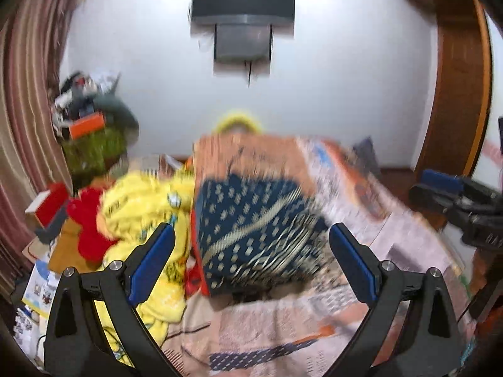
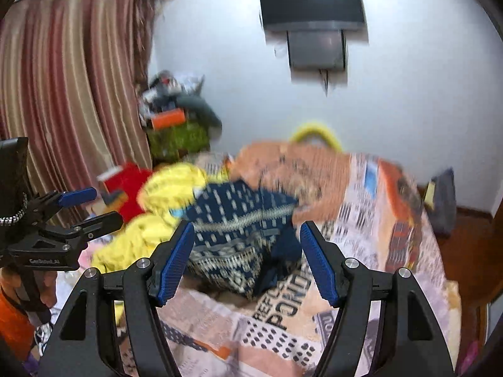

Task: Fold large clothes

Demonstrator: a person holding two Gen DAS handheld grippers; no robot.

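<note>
Right now both my tongs are spread wide and gripping nothing: my left tongs (image 1: 251,238) hang with their blue pads either side of the dark blue patterned cloth with cream motifs and an orange border (image 1: 251,229), and my right tongs (image 2: 246,238) frame the same cloth (image 2: 242,232) from the other side. It lies just ahead of both sets of tips, heaped on the pink and orange printed bedspread (image 1: 361,220), its near edge closest to me. I judge it soft, light and limp, likely to sag and slide once lifted, so I would pinch its nearest corners or hem, one per tongs. Its long axis seems to run away from my tips toward the far wall, though blur makes that uncertain. Just left of my left tongs sits a crumpled yellow printed garment (image 1: 147,207), and beyond it something red (image 1: 88,220)
</note>
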